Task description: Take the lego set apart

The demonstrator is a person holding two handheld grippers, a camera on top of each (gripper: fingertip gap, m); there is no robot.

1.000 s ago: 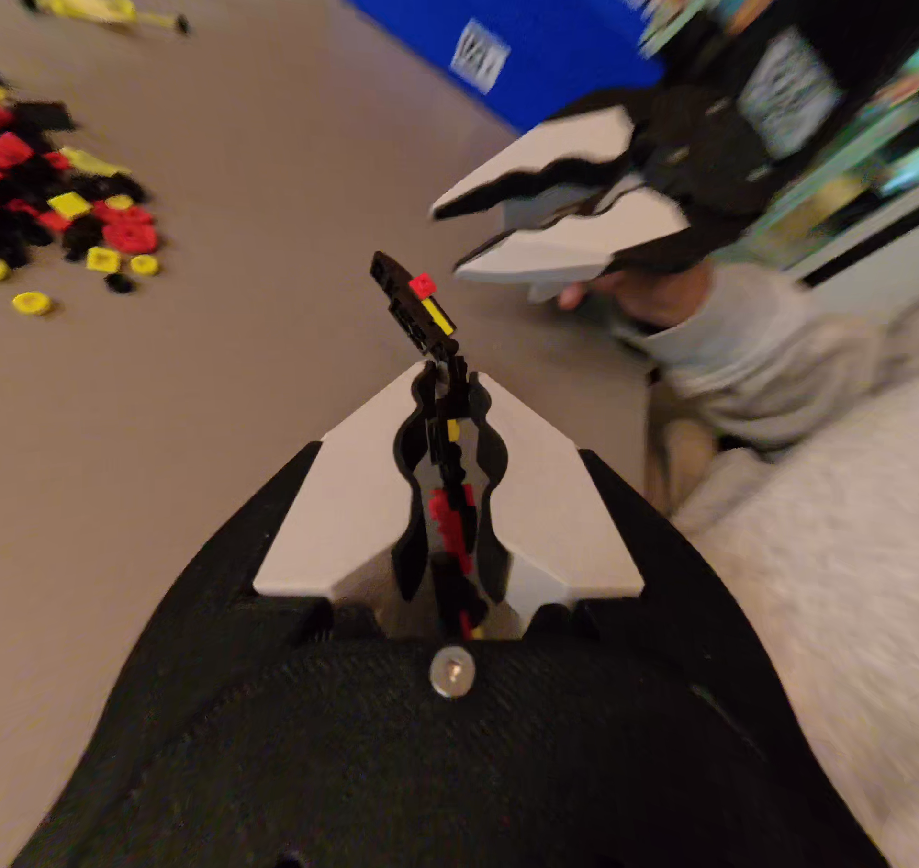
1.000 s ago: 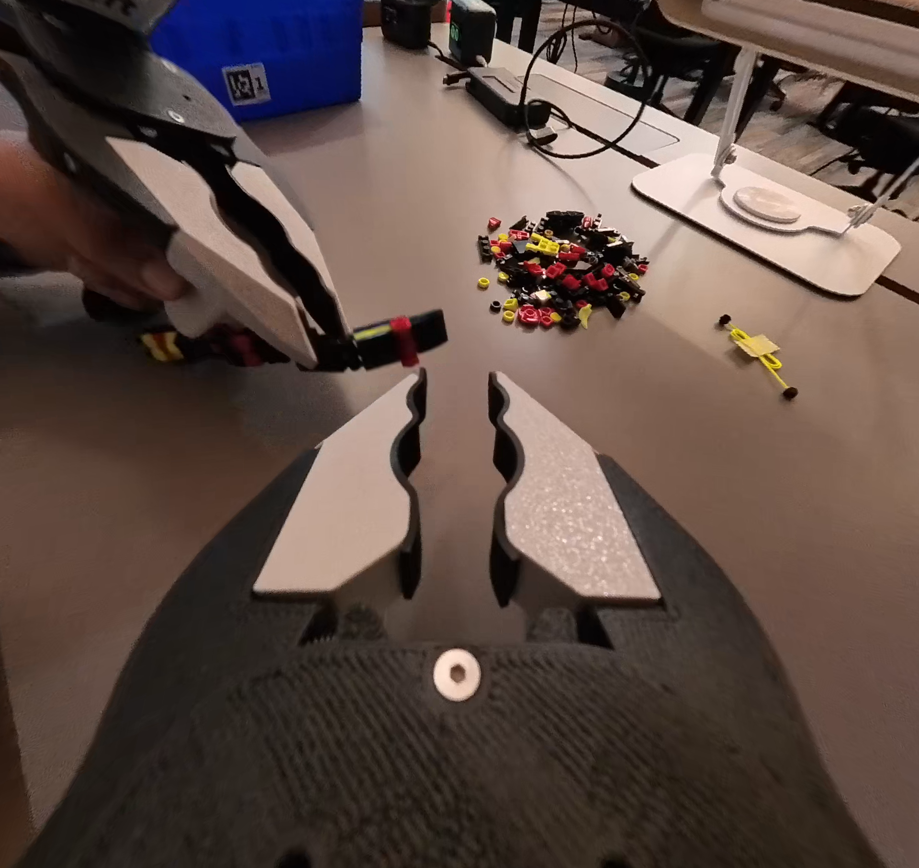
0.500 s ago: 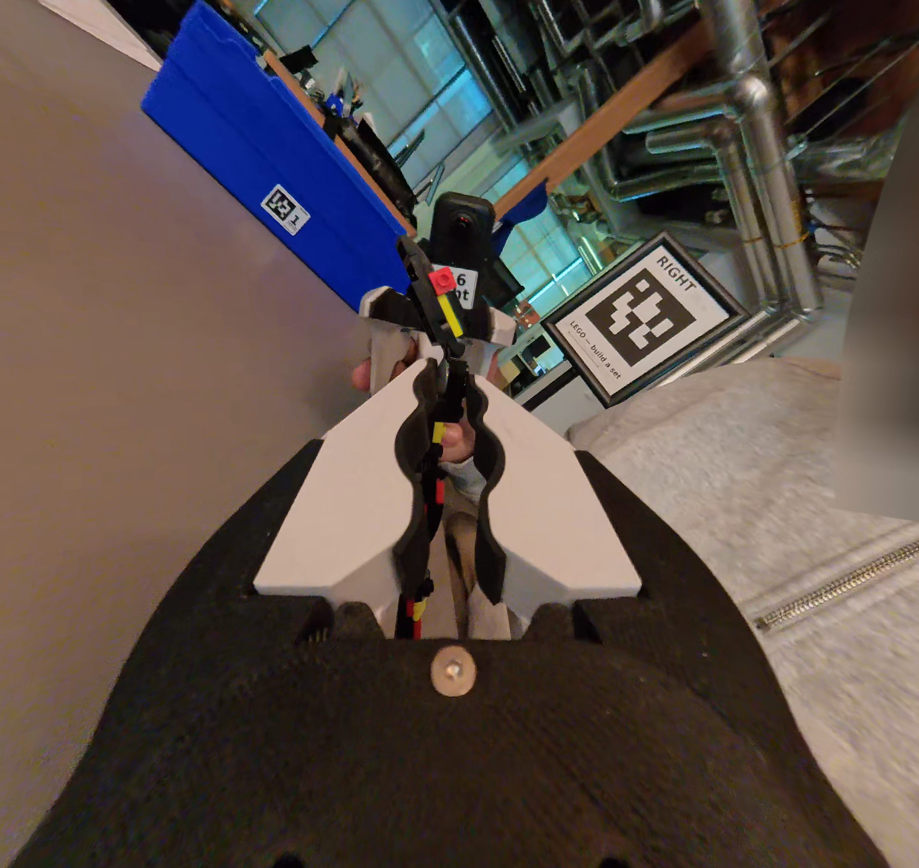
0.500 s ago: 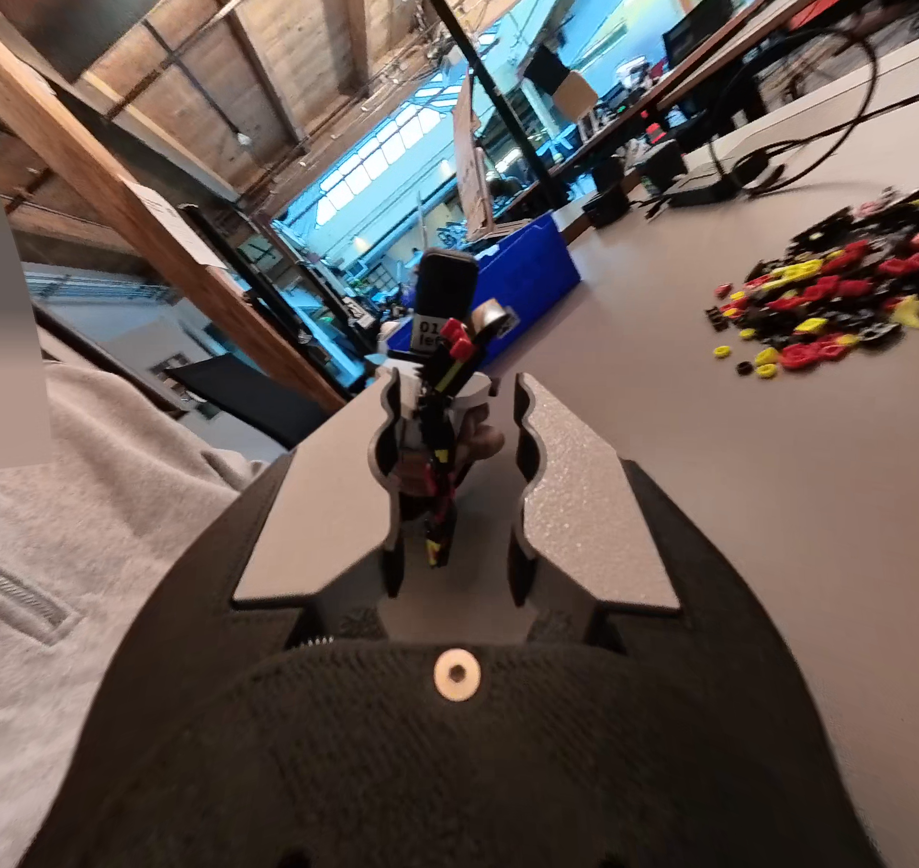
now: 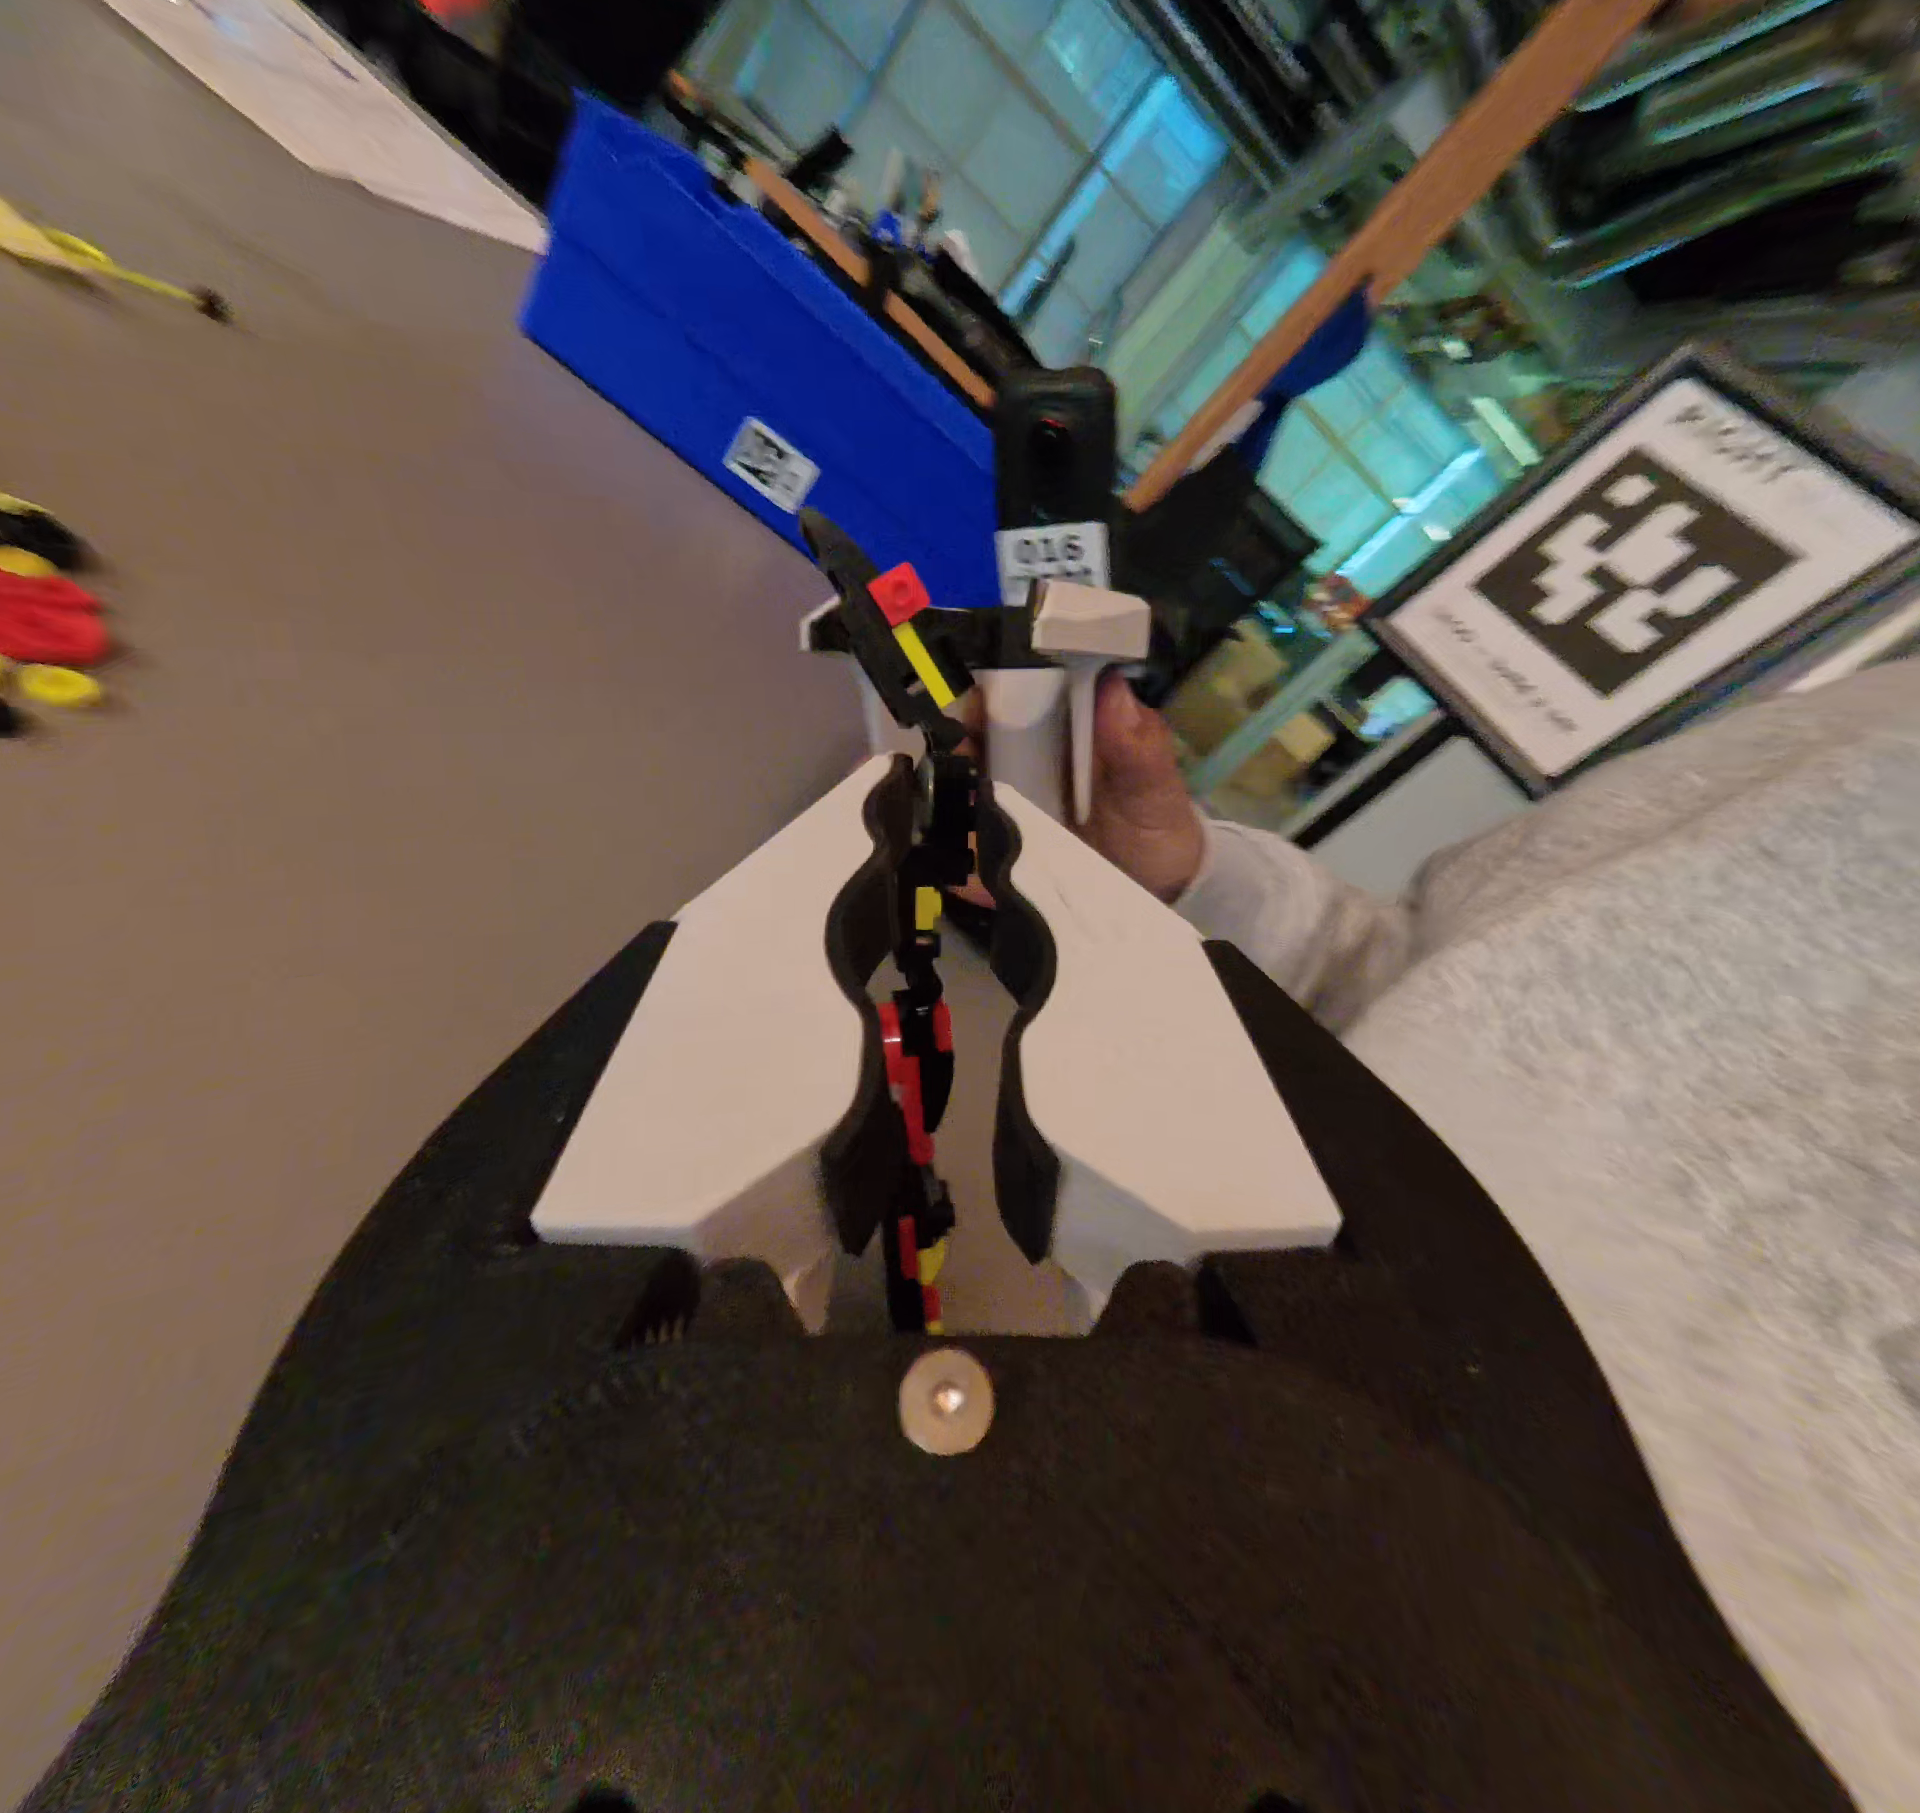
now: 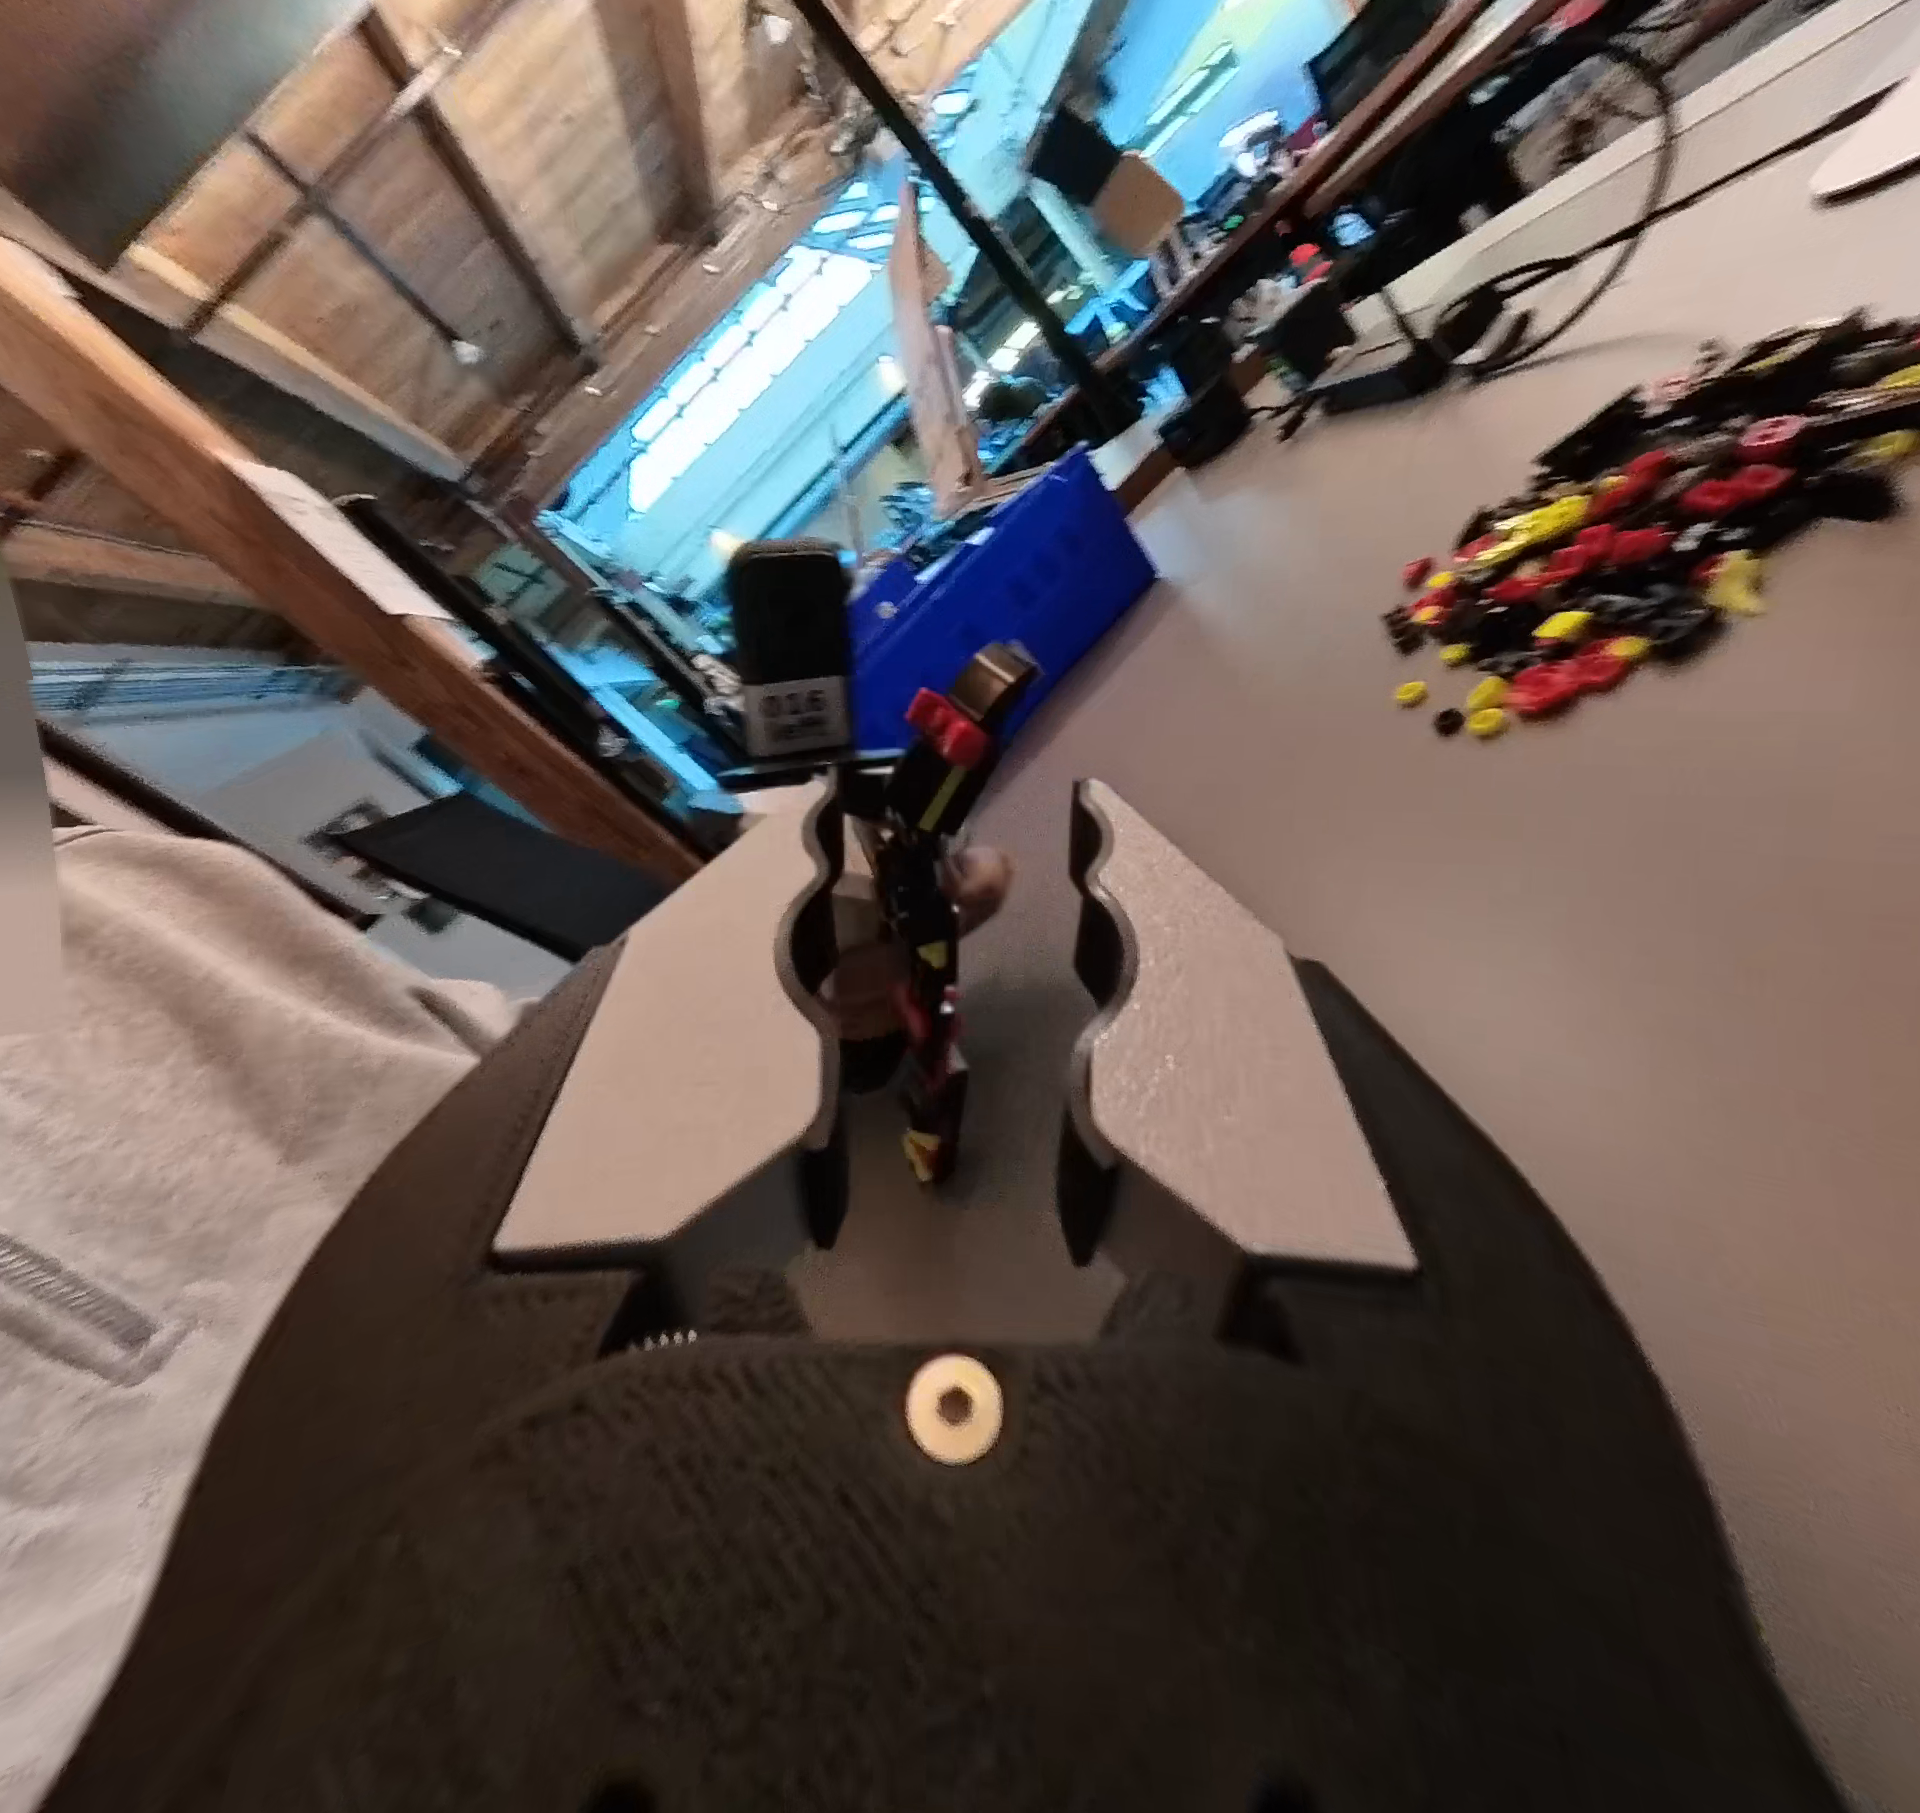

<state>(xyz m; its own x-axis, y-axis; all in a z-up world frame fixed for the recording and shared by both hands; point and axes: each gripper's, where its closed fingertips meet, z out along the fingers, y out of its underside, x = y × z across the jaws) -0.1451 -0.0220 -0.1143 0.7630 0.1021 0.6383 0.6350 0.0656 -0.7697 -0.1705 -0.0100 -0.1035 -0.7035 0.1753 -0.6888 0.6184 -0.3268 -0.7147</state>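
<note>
We see one lego assembly (image 5: 914,1036), a thin black strip with red and yellow pieces, clamped between the fingers of the left claw (image 5: 940,776) and held above the surface (image 5: 364,724). Its free end lies inside the right claw (image 6: 951,818), whose fingers stand apart on either side without touching it. One pile of loose bricks (image 6: 1662,579) lies on the surface near one blue bin (image 5: 748,392).
</note>
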